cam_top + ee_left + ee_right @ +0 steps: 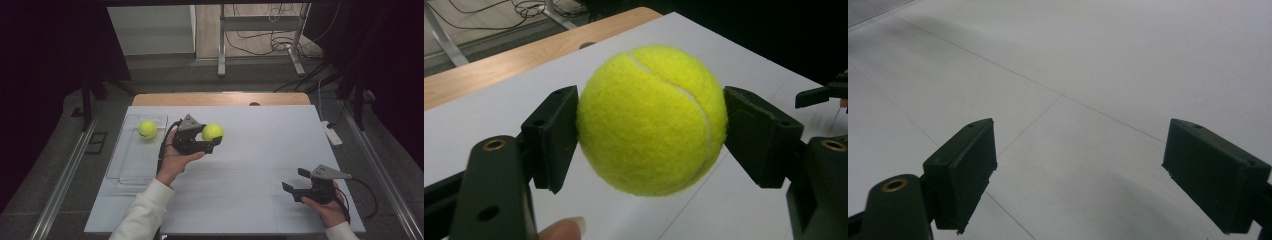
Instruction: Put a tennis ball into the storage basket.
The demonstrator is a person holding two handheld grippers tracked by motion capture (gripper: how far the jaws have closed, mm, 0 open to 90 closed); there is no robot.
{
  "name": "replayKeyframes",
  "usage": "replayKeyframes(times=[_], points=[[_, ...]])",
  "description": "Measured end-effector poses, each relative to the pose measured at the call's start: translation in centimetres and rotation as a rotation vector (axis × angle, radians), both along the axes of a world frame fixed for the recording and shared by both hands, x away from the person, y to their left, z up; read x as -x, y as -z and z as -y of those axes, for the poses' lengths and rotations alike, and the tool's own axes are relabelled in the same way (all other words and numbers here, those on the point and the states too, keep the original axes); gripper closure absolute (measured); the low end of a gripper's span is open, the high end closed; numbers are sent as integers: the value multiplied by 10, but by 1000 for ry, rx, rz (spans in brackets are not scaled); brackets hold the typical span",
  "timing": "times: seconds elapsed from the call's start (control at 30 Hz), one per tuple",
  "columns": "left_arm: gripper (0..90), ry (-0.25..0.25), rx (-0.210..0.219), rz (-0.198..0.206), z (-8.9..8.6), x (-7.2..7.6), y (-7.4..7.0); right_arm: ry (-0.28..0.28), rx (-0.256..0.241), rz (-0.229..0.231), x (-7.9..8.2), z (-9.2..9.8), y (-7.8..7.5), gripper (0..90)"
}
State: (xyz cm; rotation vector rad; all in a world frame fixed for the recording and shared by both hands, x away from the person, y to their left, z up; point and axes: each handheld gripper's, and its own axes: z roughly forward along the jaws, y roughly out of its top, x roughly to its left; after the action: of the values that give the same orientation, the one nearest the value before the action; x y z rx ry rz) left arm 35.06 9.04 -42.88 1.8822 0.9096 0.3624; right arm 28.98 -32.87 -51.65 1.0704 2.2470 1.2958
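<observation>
Status: approx. halfway, judged from layout. One tennis ball [147,129] already in clear tray [125,172], upper left of centre in high view, resting at tray's far end. Second tennis ball [212,132] clamped in left claw [214,141], centre of high view, just right of tray, apparently lifted off white desk [250,200]; height above surface hard to judge.

Left claw view: second ball [652,120] mid-frame, both pads pressing its sides, seam curving over top right. Grip looks square, no visible slip. Fingertip at bottom edge, left of centre.

Right claw [296,185]: lower right of high view, held low over desk, jaws spread wide, nothing between. Right claw view: bare desk sheet w/ faint seam lines between the two pads; claw [1098,175] idle.

Containers: one tray only, transparent, shallow, rectangular. Contents = 1 ball at far end; near end vacant, room for 2nd.

Remaining (est.): carry held ball left over tray rim, lower, release. Risk: ball rolls inside tray or knocks the first; low rim likely enough to contain it.

Misc.: cables + metal frame legs on floor, top of high view, beyond desk.
</observation>
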Motion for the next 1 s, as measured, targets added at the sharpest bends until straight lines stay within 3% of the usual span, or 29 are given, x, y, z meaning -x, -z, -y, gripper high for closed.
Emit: replayKeyframes(times=[1.0], points=[[272, -55, 23, 21, -25, 3, -8, -1, 3, 1, 0, 0, 0, 145]])
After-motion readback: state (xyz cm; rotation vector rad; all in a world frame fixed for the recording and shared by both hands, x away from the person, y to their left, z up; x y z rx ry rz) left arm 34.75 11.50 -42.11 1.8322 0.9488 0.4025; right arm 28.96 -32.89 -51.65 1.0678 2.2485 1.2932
